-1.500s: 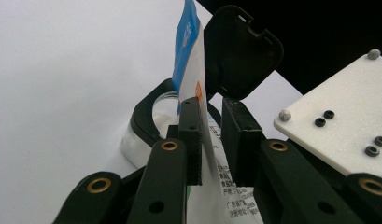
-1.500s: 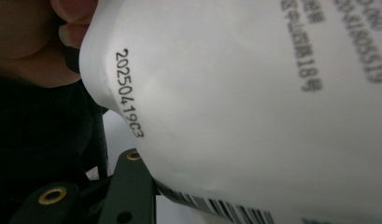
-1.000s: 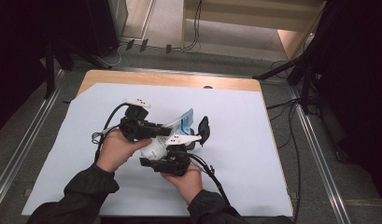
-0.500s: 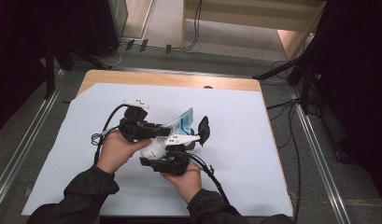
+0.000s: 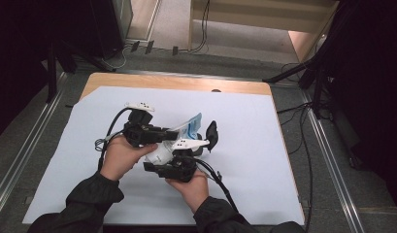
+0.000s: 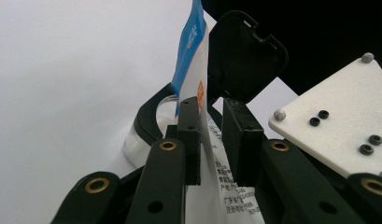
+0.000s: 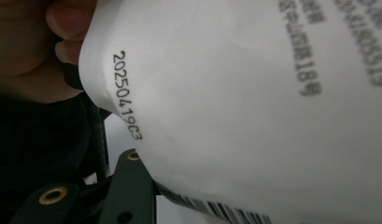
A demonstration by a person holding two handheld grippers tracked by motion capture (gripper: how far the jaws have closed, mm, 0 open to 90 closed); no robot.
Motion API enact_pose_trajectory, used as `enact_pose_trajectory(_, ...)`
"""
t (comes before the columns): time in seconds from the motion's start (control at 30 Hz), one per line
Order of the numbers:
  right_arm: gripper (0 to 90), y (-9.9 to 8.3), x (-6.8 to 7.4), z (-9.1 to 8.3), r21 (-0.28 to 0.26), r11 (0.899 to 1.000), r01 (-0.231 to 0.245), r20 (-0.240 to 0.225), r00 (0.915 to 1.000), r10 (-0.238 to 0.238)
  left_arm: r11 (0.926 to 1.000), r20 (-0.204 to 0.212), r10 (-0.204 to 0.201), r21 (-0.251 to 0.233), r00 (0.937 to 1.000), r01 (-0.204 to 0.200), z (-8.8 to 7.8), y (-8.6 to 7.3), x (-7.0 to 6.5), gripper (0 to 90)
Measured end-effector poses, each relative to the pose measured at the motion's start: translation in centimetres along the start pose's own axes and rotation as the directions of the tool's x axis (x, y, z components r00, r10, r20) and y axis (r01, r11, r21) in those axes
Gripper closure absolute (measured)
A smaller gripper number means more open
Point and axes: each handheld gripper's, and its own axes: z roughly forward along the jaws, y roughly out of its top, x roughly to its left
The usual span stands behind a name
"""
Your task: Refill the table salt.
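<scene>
A white pouch with a blue top (image 5: 190, 125) is held tilted above the table's middle. My left gripper (image 6: 209, 140) has the pouch (image 6: 203, 93) between its pads and is shut on it, with the blue top sticking out past the fingertips. Just beyond stands a glass jar (image 6: 146, 135) with a black collar and an open black flip lid (image 6: 244, 56), the same lid (image 5: 211, 135) seen from above. My right gripper (image 5: 189, 155) reaches toward the jar under its white plate (image 5: 189, 143). In the right gripper view the pouch's printed back (image 7: 254, 102) hides its jaws.
A pale sheet (image 5: 264, 160) covers the wooden table (image 5: 176, 82). Cables (image 5: 220, 182) trail from both grippers toward the person. Metal rails (image 5: 327, 155) run along both sides, and dark stands and floor cables lie beyond the table.
</scene>
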Motion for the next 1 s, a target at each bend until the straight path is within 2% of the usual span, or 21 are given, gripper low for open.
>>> enact_pose_trajectory(0.47,61.3,0.06,-0.02,-0.18,-0.002,1.000,-0.002,-0.009,1.0000,0.002,1.0000,-0.004,0.008,0.001,1.0000,-0.008,0.09,0.15,-0.22,77.8)
enact_pose_trajectory(0.7,61.3,0.10,-0.01,-0.33,-0.003,1.000,-0.006,-0.011,0.9999,0.006,0.9999,0.009,0.012,0.007,0.9999,-0.012,0.16,0.26,-0.25,77.9)
enact_pose_trajectory(1.0,60.5,0.14,-0.05,-0.42,-0.006,1.000,-0.004,-0.022,0.9998,0.004,0.9998,-0.001,0.018,0.011,0.9998,-0.018,0.20,0.45,-0.48,78.3)
